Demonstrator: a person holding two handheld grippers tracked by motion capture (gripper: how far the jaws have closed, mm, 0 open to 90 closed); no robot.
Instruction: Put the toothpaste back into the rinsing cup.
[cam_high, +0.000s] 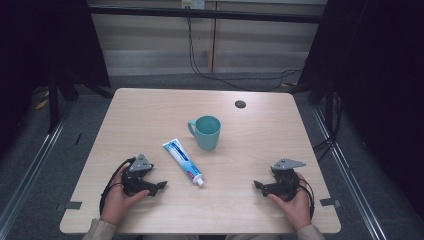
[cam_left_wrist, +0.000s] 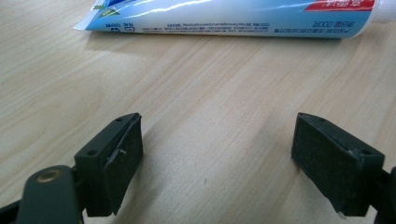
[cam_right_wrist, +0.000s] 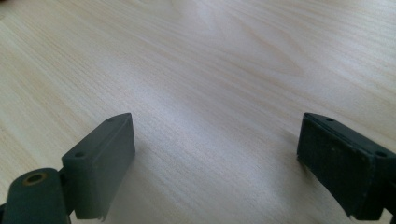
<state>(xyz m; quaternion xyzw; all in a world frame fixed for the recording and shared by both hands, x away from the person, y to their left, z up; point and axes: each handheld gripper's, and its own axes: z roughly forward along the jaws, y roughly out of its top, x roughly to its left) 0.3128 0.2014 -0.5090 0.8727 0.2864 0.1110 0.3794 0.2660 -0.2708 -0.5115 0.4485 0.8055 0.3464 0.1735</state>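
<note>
Both my hands rest low on the table (cam_high: 150, 105), one near each front corner. My left gripper (cam_high: 159, 187) lies on its side, jaws spread wide with only bare wood between them, aimed at the toothpaste tube (cam_high: 183, 161) just ahead. My right gripper (cam_high: 258, 185) is wide open too, pointing inward across bare wood, well apart from the tube. The tube lies flat and slanted, cap toward me. Beyond it stands a teal mug (cam_high: 207, 132), upright, close by its far end.

Lab: lone table (cam_high: 150, 107) (dark curtains, trailing cables (cam_high: 200, 70)).
</note>
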